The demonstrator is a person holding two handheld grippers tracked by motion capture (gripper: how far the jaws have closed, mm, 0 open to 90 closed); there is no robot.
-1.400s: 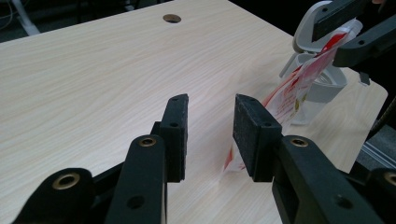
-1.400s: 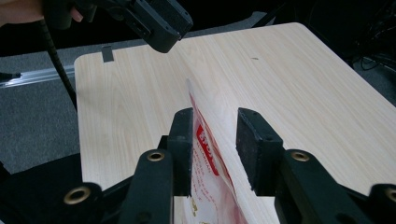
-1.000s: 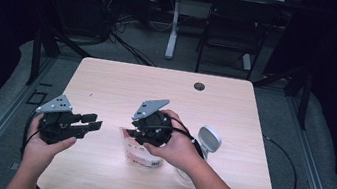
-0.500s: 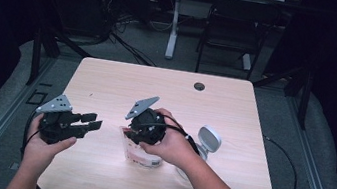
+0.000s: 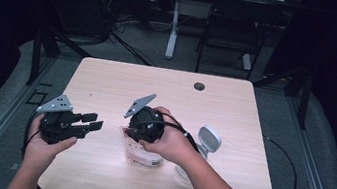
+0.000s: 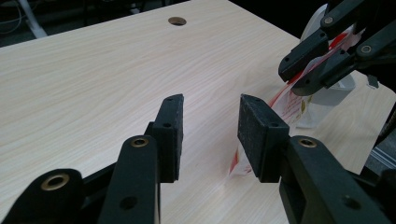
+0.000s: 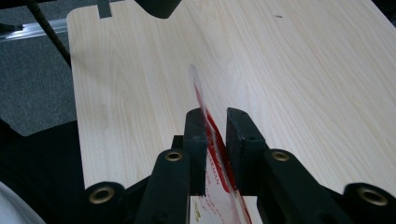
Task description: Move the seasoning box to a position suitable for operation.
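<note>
A clear plastic bag (image 5: 143, 155) with red print lies near the middle of the table (image 5: 167, 92). Its left edge stands raised between the jaws of my right gripper (image 5: 129, 132). In the right gripper view the bag (image 7: 200, 95) runs up between the two pads, and the gripper (image 7: 216, 116) is shut on it. My left gripper (image 5: 92, 121) hovers to the left, a short way from the bag, open and holding nothing. In the left gripper view its jaws (image 6: 210, 121) point at the bag (image 6: 285, 100) and at the right gripper (image 6: 299, 70).
A white rounded object (image 5: 207, 141) stands on the table just right of the right hand, behind the bag (image 6: 336, 91). A cable hole (image 5: 199, 86) sits near the far edge. Chairs and desk legs stand beyond the table.
The right gripper has tilted and shifted slightly left over the bag, its grey plate now tipped up. The left gripper has stayed in place.
</note>
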